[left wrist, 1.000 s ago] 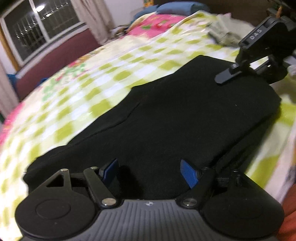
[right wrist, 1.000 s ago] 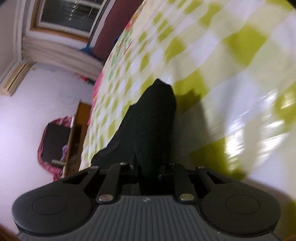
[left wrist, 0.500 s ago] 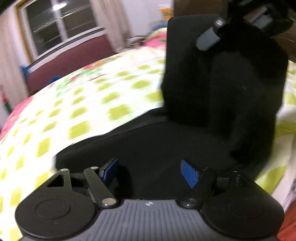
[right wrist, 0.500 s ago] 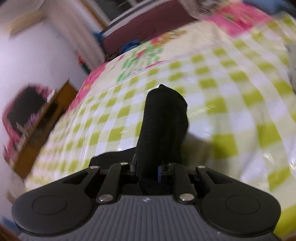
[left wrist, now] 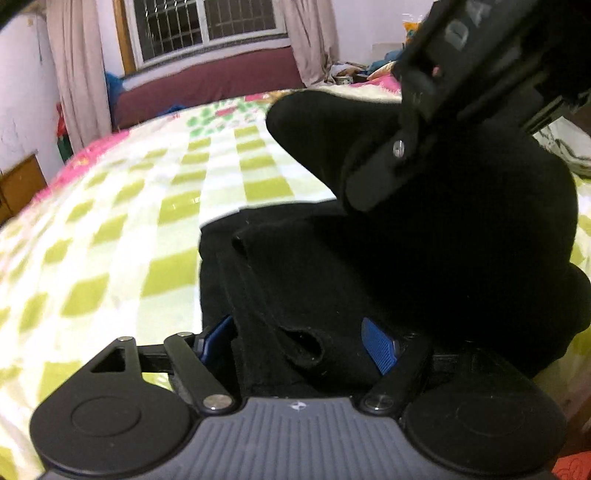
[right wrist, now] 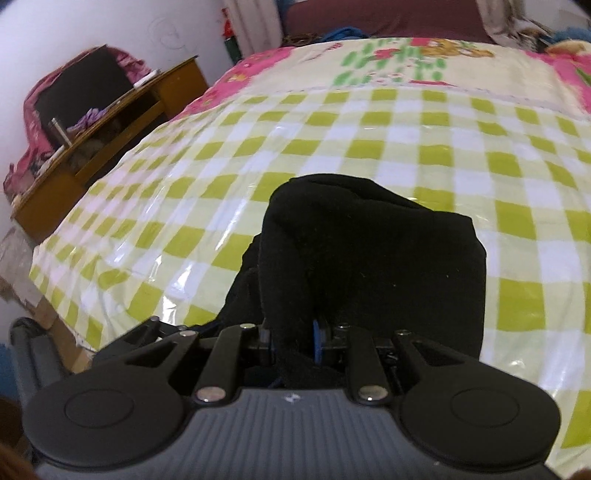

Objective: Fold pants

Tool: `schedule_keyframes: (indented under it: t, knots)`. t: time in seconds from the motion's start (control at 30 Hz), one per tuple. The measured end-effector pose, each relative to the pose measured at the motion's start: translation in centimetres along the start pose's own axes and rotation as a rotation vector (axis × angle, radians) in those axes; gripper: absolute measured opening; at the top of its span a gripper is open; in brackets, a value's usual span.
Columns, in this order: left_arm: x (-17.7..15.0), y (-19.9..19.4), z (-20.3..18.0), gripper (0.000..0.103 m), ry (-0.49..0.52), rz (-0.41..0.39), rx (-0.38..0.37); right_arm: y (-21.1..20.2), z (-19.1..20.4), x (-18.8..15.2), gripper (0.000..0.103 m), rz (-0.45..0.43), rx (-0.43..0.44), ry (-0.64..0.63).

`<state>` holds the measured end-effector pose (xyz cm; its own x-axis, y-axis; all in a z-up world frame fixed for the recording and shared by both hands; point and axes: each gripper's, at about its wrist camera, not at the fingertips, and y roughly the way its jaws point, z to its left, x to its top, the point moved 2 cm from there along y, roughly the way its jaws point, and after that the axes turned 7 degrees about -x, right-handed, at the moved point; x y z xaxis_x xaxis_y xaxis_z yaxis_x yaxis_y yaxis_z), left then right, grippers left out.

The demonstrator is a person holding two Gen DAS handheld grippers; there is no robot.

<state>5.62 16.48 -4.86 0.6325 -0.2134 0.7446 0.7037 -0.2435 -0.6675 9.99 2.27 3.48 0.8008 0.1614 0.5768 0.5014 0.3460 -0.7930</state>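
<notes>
Black pants [left wrist: 369, 266] lie on a bed with a green-and-white checked sheet [left wrist: 122, 236]. My left gripper [left wrist: 299, 339] is open and low over the near edge of the pants, and cloth lies loose between its blue pads [left wrist: 380, 347]. My right gripper [left wrist: 369, 188] comes in from the upper right, shut on a lifted end of the pants that hangs folded over the lower part. The right wrist view shows that gripper [right wrist: 293, 339] pinching a bunch of black cloth, and the rest of the pants [right wrist: 369, 258] droops in front of it above the sheet [right wrist: 332, 140].
A wooden desk [right wrist: 103, 122] with a pink and black bag [right wrist: 74, 81] stands past the bed's left edge. A maroon bench [left wrist: 207, 81] runs under the window [left wrist: 203, 26] behind the bed. Loose clothes and bedding [left wrist: 569, 144] lie at the far right.
My right gripper has carried the far end of the pants up and over toward my left gripper, and the flat pants now stand doubled. The left gripper has slid sideways along the near edge, still open.
</notes>
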Motion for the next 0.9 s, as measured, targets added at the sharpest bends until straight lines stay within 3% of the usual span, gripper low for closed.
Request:
schedule_keyframes:
  t: [0.1, 0.33, 0.43, 0.53, 0.73, 0.8, 0.9]
  knots:
    - [0.8, 1.0, 0.2, 0.089, -0.034, 0.003, -0.041, 0.5, 0.6, 0.4, 0.019, 0.02, -0.014, 0.01]
    - [1.0, 0.7, -0.4, 0.088, -0.029, -0.009, -0.056, 2.6, 4.6, 1.1, 0.019, 0.042, -0.016, -0.027]
    - [0.7, 0.2, -0.4, 0.088, -0.029, -0.014, -0.062, 4.1, 5.8, 0.8, 0.027, 0.068, -0.035, -0.05]
    - [0.1, -0.7, -0.5, 0.089, -0.022, -0.023, -0.05, 4.9, 5.8, 0.6, 0.035, 0.076, 0.005, -0.001]
    - [-2.0, -3.7, 0.7, 0.091, -0.077, -0.032, -0.051, 1.8, 4.3, 1.3, 0.038, 0.031, 0.172, 0.075]
    - [-2.7, -5.0, 1.1, 0.092, -0.095, -0.026, -0.036, 0.1, 3.1, 1.4, 0.038, -0.011, 0.184, 0.077]
    - [-3.5, -6.6, 1.9, 0.092, -0.1, -0.009, 0.045, -2.1, 1.5, 0.6, 0.038, -0.072, 0.144, 0.024]
